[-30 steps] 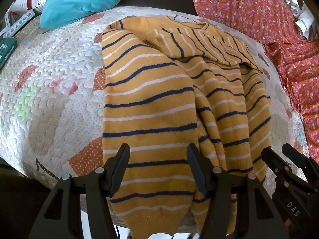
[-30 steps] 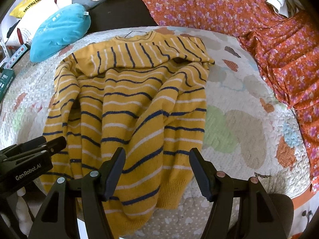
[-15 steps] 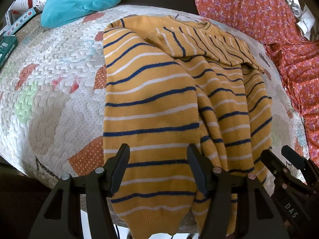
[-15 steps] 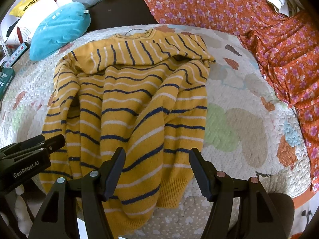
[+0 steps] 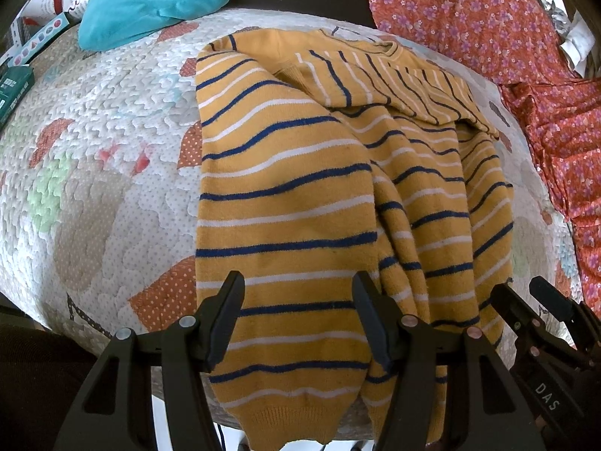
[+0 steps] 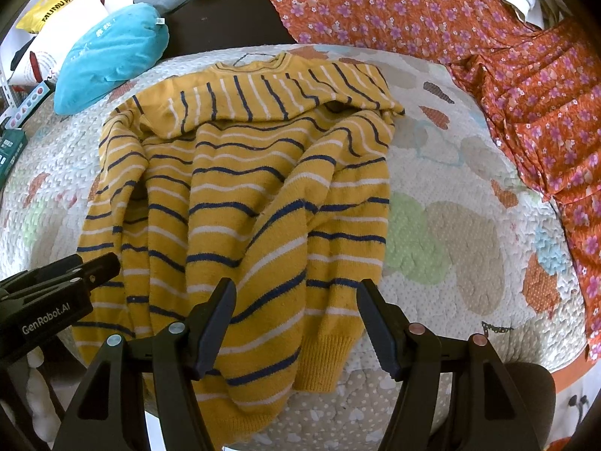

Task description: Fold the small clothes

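Nothing has shifted — both grippers hover released over sweater hem; quilt bare rightward.

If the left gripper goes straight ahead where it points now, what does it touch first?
Most likely the yellow striped sweater: the left gripper hangs open over its lower body panel, though the gap is hard to judge.

Bright, even daylight floods both wrist views, and the yellow striped sweater sits sharp at centre. Soft shadows gather in its folds. Away from the sweater, fisheye bending curves the quilted bed, and the corners beyond it go black. No blur, little glare.
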Demonstrator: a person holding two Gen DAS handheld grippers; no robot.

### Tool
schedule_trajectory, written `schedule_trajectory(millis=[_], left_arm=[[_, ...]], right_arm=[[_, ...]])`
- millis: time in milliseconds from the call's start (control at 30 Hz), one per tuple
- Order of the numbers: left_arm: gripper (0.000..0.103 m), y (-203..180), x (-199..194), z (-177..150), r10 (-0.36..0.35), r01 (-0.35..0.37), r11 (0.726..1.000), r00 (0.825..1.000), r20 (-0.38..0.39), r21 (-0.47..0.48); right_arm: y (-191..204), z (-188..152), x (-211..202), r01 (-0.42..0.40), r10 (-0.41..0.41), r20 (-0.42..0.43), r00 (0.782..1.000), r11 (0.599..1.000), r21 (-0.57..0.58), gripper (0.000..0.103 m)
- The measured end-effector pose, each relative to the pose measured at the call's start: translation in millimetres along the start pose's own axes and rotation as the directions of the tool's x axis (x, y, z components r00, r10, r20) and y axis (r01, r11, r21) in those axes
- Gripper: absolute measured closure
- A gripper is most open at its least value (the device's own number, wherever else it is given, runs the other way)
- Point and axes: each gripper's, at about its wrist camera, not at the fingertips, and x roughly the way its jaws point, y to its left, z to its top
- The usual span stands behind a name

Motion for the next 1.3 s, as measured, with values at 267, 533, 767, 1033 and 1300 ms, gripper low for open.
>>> schedule_trajectory(millis=[267,533,767,1033,1300], left_arm=[[0.041,0,1,0,-0.001,0.001,1.000,1.000,-0.001,-0.004],[0.039,0,1,0,-0.002,0.002,1.000,1.000,-0.002,-0.006],[0.039,36,-18,17,0.051,-0.045,0.994,0.997,0.057,-0.101],[0.034,129,-51,70,0.218,-0.171,0.935,0.968,0.125,-0.310],[0.031,179,-39,68,0.253,-0.197,0.892,0.963,0.089,-0.406]], right_arm=[[0,-1,1,0.001,-0.001,-0.001,1.000,1.000,0.001,0.032],[-2,-2,1,0.004,-0.004,-0.001,1.000,1.000,0.004,0.032],[2,6,-8,-0.017,0.017,0.053,0.998,1.000,-0.004,0.032],[62,46,-14,-0.139,0.161,0.092,0.983,0.968,-0.208,0.031],[169,29,3,-0.332,0.352,-0.041,0.935,0.831,-0.446,0.031]])
